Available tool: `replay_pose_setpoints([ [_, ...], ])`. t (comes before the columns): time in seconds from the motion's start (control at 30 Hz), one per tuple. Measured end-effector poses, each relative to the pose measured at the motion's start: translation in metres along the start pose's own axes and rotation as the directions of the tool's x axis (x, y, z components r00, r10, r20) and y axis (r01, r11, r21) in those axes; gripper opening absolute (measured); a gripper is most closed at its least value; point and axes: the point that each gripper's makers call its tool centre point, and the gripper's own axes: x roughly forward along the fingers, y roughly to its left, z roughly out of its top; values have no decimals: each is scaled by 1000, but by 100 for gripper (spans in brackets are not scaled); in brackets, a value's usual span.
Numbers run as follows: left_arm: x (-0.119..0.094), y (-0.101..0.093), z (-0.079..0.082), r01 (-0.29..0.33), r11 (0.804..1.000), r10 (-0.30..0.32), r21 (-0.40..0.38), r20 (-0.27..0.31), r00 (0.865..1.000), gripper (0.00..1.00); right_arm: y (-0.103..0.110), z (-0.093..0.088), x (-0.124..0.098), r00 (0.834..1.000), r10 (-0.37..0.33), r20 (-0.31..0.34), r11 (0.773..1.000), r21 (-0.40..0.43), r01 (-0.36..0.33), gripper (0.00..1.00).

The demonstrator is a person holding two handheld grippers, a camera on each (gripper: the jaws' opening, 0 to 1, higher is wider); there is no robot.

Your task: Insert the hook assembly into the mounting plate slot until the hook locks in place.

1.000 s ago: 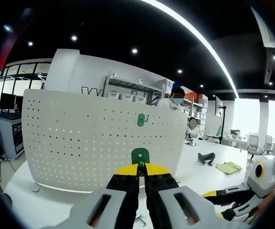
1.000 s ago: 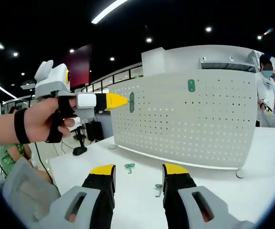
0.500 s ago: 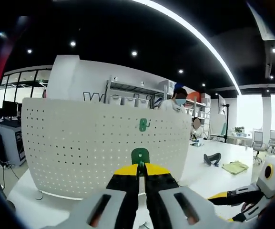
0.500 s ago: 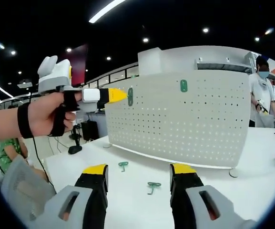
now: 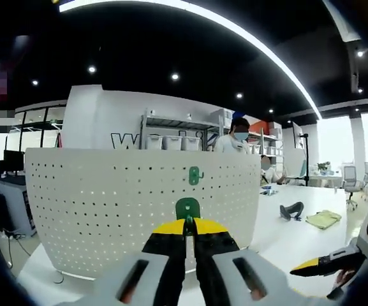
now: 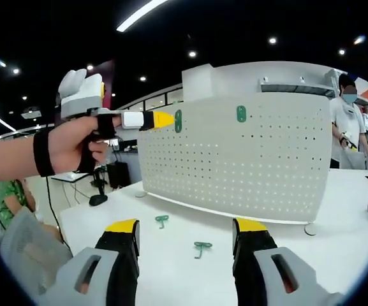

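Observation:
A white perforated mounting plate (image 5: 107,204) (image 6: 254,166) stands upright on the white table. One green hook (image 5: 195,175) (image 6: 241,113) hangs near its top edge. My left gripper (image 5: 187,224) is shut on a second green hook (image 5: 187,208), held in front of the plate, short of it. In the right gripper view the left gripper (image 6: 161,120) holds that hook (image 6: 178,120) at the plate's upper left. My right gripper (image 6: 185,229) is open above the table with nothing between its jaws. The right gripper (image 5: 327,266) shows at the lower right of the left gripper view.
Two loose green hooks (image 6: 162,220) (image 6: 202,247) lie on the table (image 6: 171,268) before the plate. A person in a mask (image 5: 236,135) stands behind the plate. Shelving (image 5: 171,127) and desks lie beyond. A dark object (image 5: 292,210) and a yellow cloth (image 5: 324,218) rest on the table's far right.
The left gripper with its hook has risen and drawn closer to the plate's upper part. The right gripper's jaws have spread a little wider.

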Motion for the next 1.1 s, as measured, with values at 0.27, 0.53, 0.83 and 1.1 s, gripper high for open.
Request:
replay_pose_setpoints([
  [0.27, 15, 0, 0, -8, 1000, 8, 17, -4, 1000, 3, -8, -1, -3, 1000, -3, -2, 1000, -2, 3, 59],
  [0.53, 29, 4, 7, -24, 999, 24, 34, 9, 1000, 3, -12, -2, -3, 1000, -7, 2, 1000, 9, 7, 58],
  [0.83, 42, 7, 5, -39, 998, 39, 54, -6, 999, 3, -12, -5, 2, 1000, 4, -5, 1000, 19, -4, 58],
  [1.1, 53, 8, 3, -52, 995, 54, 80, -18, 998, 3, -13, -5, 2, 1000, 8, -4, 1000, 20, -8, 58],
])
